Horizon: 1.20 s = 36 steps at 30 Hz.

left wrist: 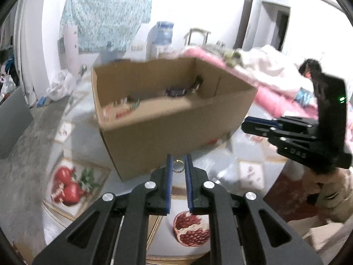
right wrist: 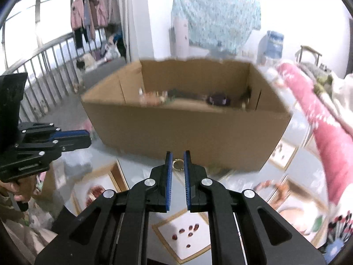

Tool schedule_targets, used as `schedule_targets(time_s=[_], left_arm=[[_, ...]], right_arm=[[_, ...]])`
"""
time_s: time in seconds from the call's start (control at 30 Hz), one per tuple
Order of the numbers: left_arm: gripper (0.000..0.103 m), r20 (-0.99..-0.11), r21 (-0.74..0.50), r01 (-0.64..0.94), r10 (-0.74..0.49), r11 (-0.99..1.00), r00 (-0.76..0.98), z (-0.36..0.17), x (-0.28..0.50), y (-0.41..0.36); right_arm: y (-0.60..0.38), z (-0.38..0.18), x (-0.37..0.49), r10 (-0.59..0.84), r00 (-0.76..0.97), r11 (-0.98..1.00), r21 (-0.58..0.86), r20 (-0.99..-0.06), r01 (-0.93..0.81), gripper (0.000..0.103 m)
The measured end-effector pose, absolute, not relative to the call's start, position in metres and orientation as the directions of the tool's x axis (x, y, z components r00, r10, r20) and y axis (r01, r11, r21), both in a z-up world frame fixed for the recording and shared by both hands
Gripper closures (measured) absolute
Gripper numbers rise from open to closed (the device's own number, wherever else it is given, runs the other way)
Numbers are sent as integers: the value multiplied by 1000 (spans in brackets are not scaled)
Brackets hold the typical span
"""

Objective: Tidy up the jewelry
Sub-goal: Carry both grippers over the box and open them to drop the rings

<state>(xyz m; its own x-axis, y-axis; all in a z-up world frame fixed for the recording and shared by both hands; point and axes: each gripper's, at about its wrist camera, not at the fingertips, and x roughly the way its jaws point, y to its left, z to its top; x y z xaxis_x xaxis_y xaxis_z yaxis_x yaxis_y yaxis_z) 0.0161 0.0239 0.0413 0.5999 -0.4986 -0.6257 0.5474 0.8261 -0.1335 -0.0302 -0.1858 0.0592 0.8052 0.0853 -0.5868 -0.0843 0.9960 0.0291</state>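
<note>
Hovering short of the open brown cardboard box (left wrist: 174, 119), both grippers are kept nearly closed. A small gold ring (left wrist: 178, 166) is pinched at the tips of the left gripper (left wrist: 178, 165); another small gold ring (right wrist: 177, 165) is pinched by the right gripper (right wrist: 177, 164). Tip grips are likely kept for a clean drop among the jewelry pieces (right wrist: 217, 99) inside.

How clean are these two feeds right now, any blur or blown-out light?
Left wrist view: brown cardboard box smeared by motion, window glare behind, left tongs and small gold ring sharp. Right wrist view: same smear, right tongs crisp.
</note>
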Motion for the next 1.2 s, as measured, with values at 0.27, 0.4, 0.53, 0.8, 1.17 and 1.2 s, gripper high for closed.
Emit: schedule_targets(time_s=[0.27,0.4,0.53,0.8,1.17,1.2], left_arm=[[93,-504,-168,594,-586,787,634,101,42,16],[93,-561,-174,566,-554,805,615,92,92,-6],[92,-636,-202,545,-532,814,559,73,132,-25],[71,-688,-260,481,-510,837,516,56,171,-31],[67,-626,-323,466,-555,824,547,74,168,-17],[66,-614,-323,471,-560,821,556,77,163,-15]], right_arm=[[-202,107,-9,120,883,992,22,-454,-123,95],[-219,99,30,148,853,989,71,-501,-130,95],[-231,86,59,166,819,986,109,-548,-127,95],[-245,87,71,175,813,983,151,-556,-108,85],[-276,108,28,94,866,984,176,-491,-7,70],[-280,111,19,78,874,984,179,-480,11,67]])
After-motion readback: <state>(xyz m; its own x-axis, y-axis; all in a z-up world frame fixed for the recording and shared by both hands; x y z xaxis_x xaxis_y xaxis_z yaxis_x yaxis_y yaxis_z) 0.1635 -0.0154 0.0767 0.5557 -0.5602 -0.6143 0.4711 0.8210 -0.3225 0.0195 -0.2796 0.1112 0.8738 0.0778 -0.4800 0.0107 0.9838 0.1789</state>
